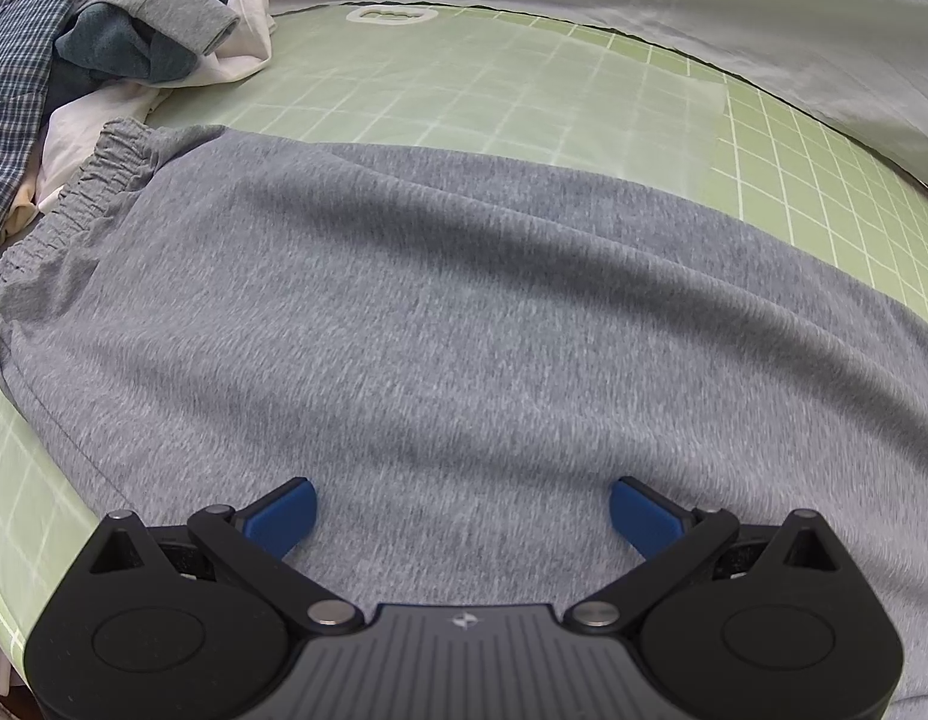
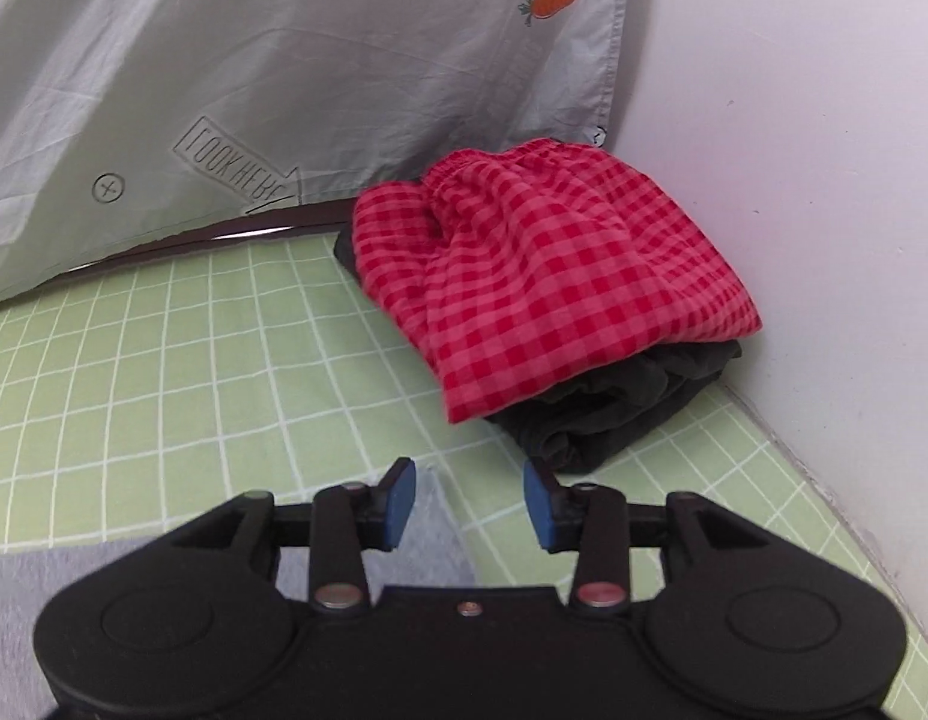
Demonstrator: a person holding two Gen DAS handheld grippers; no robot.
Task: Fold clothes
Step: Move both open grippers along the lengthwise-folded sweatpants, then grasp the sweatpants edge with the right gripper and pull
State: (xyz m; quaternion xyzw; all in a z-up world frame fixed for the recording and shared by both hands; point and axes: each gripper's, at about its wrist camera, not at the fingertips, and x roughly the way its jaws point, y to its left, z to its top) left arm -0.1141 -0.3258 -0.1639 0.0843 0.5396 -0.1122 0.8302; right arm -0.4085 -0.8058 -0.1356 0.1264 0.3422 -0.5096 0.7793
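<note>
A grey garment (image 1: 464, 312) with an elastic waistband (image 1: 98, 180) at its left end lies spread flat on the green grid mat (image 1: 524, 78). My left gripper (image 1: 462, 510) is wide open just above the garment's near part, holding nothing. In the right wrist view a corner of the grey garment (image 2: 428, 546) lies under my right gripper (image 2: 469, 501), which is open and empty. A folded red checked garment (image 2: 554, 282) rests on a folded dark garment (image 2: 620, 414) ahead and to the right of it.
A heap of unfolded clothes (image 1: 104, 42), plaid, grey, teal and white, sits at the mat's far left. A pale grey sheet (image 2: 284, 72) hangs behind the mat. A white wall (image 2: 794, 180) bounds the mat (image 2: 164, 348) on the right.
</note>
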